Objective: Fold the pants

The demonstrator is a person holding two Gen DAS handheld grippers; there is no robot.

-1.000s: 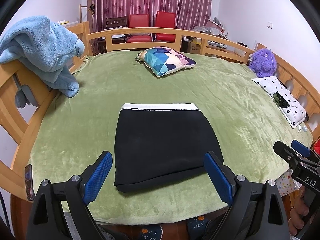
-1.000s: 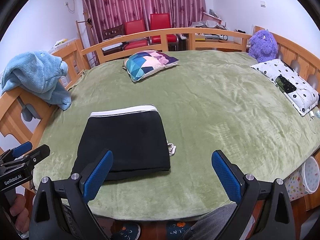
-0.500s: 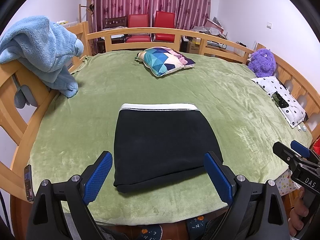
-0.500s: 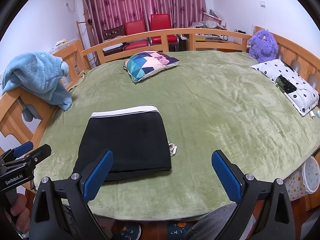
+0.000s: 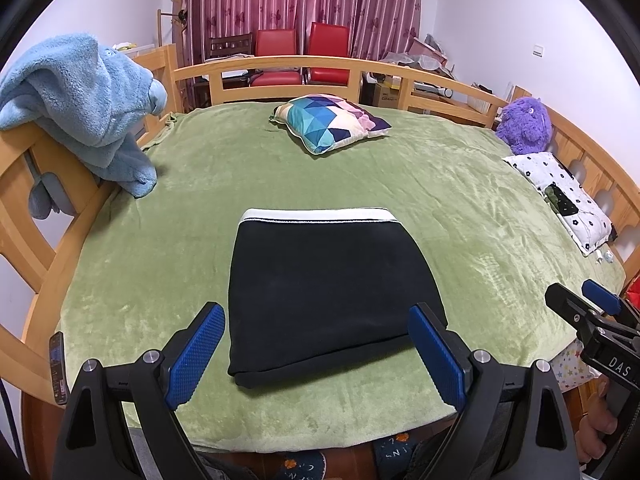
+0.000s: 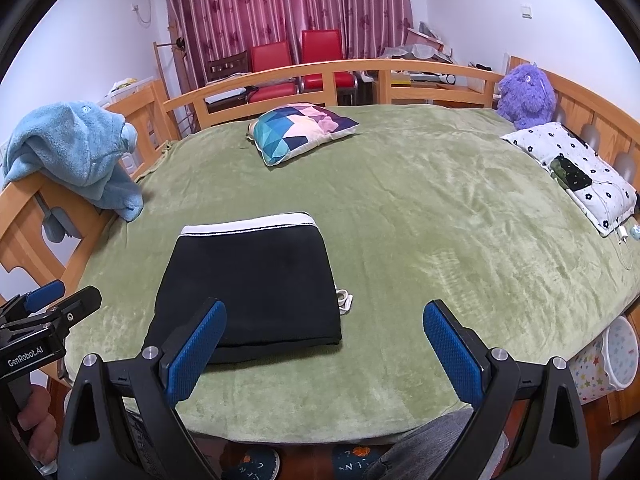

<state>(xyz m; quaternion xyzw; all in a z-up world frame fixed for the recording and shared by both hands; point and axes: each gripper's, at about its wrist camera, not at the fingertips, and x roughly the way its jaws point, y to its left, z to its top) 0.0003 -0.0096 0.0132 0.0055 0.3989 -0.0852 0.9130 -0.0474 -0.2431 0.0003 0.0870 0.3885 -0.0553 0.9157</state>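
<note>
On the green bed cover [image 5: 472, 216] near its front edge, folded black pants [image 5: 328, 288] lie flat, white waistband away, beyond the left gripper [image 5: 316, 350] and ahead-left of the right gripper [image 6: 324, 346], both with jaws wide apart, empty, not touching.

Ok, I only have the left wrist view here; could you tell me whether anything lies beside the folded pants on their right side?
Observer: Yes. The right wrist view shows a small white piece on the green blanket, right beside the right edge of the pants. I cannot tell what it is.
Operator: Thank you. And is anything gripped on that side?
Observer: No. The right tool is open and grips nothing.
</note>
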